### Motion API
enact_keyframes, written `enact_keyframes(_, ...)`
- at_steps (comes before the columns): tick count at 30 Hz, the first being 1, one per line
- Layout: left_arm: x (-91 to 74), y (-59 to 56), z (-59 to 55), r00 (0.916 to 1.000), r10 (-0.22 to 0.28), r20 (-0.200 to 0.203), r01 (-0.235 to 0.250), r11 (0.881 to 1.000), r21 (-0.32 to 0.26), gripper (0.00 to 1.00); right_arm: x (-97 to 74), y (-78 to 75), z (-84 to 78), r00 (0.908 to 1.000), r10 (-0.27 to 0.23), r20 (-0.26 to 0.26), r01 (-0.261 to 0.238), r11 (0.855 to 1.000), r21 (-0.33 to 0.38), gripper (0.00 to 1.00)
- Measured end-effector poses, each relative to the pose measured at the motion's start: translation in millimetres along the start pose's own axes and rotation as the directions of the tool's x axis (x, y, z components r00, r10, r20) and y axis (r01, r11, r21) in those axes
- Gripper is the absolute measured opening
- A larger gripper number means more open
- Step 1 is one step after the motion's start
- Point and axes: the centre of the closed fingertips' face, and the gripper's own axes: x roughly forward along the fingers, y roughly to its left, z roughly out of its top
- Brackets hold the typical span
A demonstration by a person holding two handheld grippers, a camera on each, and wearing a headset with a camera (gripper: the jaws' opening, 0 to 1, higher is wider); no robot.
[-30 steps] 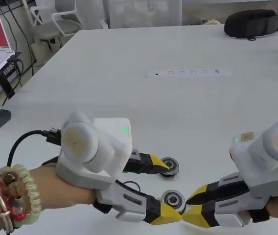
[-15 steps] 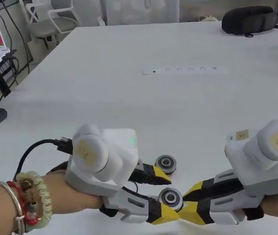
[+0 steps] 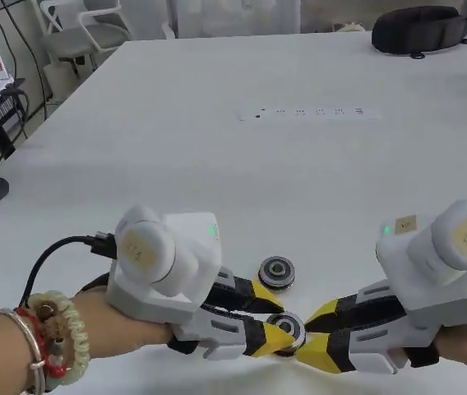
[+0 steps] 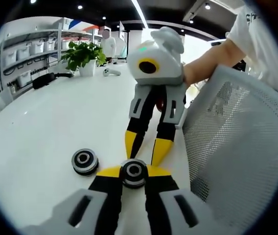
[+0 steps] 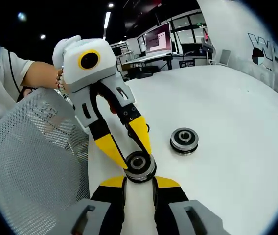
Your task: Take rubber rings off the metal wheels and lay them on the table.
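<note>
We find the left gripper (image 3: 276,319) closed on the wheel (image 3: 288,327), with the right gripper (image 3: 309,336) meeting it from 3 o'clock. The right jaws flank the wheel's rim, but we cannot tell whether they bite. The wheel sits on or just above the table (image 3: 217,164), close to its near edge at 6 o'clock, and its ring (image 5: 140,179) is not yet off. We judge three risks. The narrow tips may slip on the metal. A ring that releases suddenly may fling the wheel towards that edge. A sideways pull may knock the second wheel (image 3: 276,271), which lies near at 11 o'clock and would roll freely. The tabletop is white, smooth and level, so it offers little to stop a rolling part. A socket strip (image 3: 307,113) lies well apart at 12 o'clock, a bag (image 3: 418,29) rests at 1 o'clock, and chairs (image 3: 85,33) stand at 11 o'clock. A mesh chair (image 4: 232,132) stands just behind the near edge.
</note>
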Motion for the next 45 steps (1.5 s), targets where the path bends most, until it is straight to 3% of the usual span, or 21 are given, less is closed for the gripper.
enact_keyframes(7,0.2,0.2,-1.1,1.0,0.009,0.004,-0.009,1.0,0.012,0.1,0.2,-1.5,1.3,0.9999,-0.011,0.006,0.012,1.0,-0.013,0.19)
enact_keyframes(14,-0.3,-2.6,-2.6,0.9997,0.017,0.016,-0.018,0.997,0.072,0.09,2.0,0.5,4.7,0.9995,-0.011,0.03,0.012,0.999,-0.031,0.23)
enact_keyframes(18,-0.6,-2.2,-2.6,0.9995,0.018,0.026,-0.019,0.997,0.069,0.09,5.0,-0.5,3.0,0.9995,-0.023,0.024,0.024,0.999,-0.046,0.22)
enact_keyframes(22,-0.8,-2.2,-2.5,0.9991,0.018,0.038,-0.021,0.998,0.064,0.09,3.2,-1.5,0.4,0.9993,-0.038,0.003,0.038,0.991,-0.125,0.2)
enact_keyframes(28,0.8,-4.0,-2.0,0.9984,0.015,0.055,-0.018,0.998,0.059,0.07,1.1,-0.8,0.2,0.9991,-0.041,0.01,0.042,0.991,-0.128,0.18)
enact_keyframes(31,1.0,-3.8,-1.6,0.9983,0.012,0.057,-0.016,0.998,0.063,0.07,-1.9,-2.7,-3.8,0.9984,-0.055,-0.016,0.051,0.984,-0.168,0.1)
enact_keyframes(33,1.1,-3.8,-1.4,0.9983,0.012,0.057,-0.016,0.998,0.063,0.07,-3.2,-5.4,-3.5,0.9976,-0.068,-0.011,0.066,0.984,-0.166,0.02)
enact_keyframes(41,1.2,-3.3,-0.9,0.9982,0.015,0.058,-0.018,0.998,0.064,0.07,-3.0,-6.7,-3.4,0.9963,-0.086,-0.003,0.085,0.984,-0.154,0.0)
enact_keyframes(45,1.0,-2.5,-1.1,0.998,0.015,0.061,-0.018,0.998,0.063,0.07,-2.6,-10.2,-3.2,0.9962,-0.087,0.007,0.087,0.994,-0.059,0.0)
